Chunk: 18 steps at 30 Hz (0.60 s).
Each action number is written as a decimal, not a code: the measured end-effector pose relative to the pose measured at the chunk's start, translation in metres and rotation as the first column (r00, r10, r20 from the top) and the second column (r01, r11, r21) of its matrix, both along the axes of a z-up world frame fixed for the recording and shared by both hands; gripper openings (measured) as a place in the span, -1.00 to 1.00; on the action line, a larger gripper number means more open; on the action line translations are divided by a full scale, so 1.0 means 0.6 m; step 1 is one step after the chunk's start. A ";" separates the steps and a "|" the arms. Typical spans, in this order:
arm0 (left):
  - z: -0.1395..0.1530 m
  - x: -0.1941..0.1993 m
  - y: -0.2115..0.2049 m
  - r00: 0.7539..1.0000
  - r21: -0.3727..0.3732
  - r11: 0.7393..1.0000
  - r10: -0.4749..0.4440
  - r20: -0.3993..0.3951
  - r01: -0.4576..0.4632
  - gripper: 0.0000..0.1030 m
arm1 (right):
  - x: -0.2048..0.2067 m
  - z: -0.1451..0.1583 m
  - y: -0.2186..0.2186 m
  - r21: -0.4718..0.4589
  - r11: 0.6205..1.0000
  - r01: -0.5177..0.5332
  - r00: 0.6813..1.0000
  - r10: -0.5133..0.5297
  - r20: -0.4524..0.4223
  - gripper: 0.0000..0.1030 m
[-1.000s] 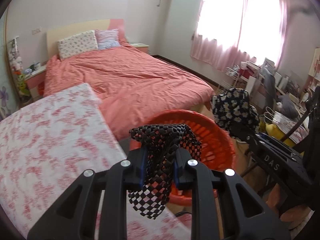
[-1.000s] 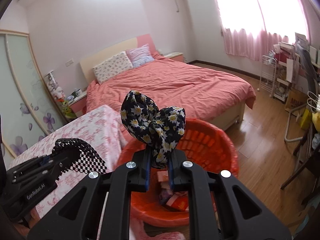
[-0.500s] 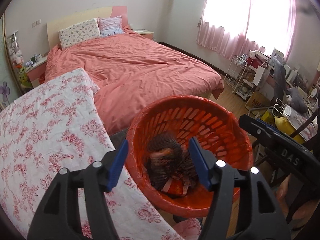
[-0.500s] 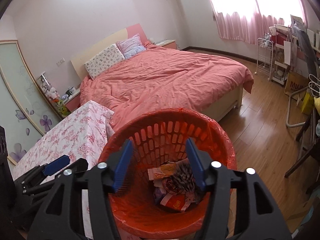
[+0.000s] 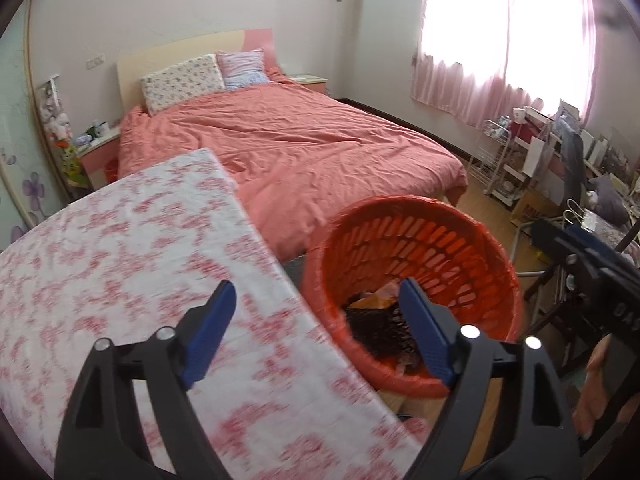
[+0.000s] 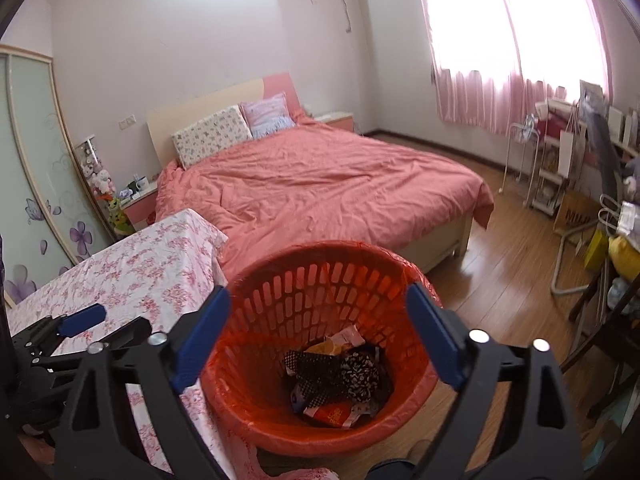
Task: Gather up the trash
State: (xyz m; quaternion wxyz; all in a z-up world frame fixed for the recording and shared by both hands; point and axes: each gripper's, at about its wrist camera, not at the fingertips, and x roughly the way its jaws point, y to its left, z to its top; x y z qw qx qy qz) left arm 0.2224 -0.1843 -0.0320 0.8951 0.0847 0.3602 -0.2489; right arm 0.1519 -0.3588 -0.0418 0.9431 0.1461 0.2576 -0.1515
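Both of your grippers are empty, and the trash sits at the bottom of the orange basket (image 6: 280, 420), so the drop looks done. Your right gripper (image 6: 318, 334) hangs over the basket's mouth, its blue jaws opening wide with nothing between them. Your left gripper (image 5: 316, 332) is also opening and holds nothing; one finger sits over the flowered tabletop (image 5: 120, 264) beside the basket, the other over the basket's rim.

Inside the basket lie a black-and-white checkered cloth (image 6: 316, 376) and, touching it, a dark piece with small white flowers (image 6: 362, 372), on top of crumpled wrappers (image 6: 334, 414) in orange, yellow and white. All of it is low in the basket, well below the rim, leaving plenty of room.

What shows of the tabletop beside the basket carries no loose litter, nor does the pink bed (image 6: 320, 184) beyond the basket. Whether more trash waits elsewhere you cannot tell from these views.
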 end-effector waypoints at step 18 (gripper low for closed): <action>0.042 -0.165 0.245 0.948 -0.020 0.957 0.288 0.138 -0.288 0.92 | -0.122 0.028 0.137 -0.130 0.988 0.085 0.996 -0.082 0.028 0.96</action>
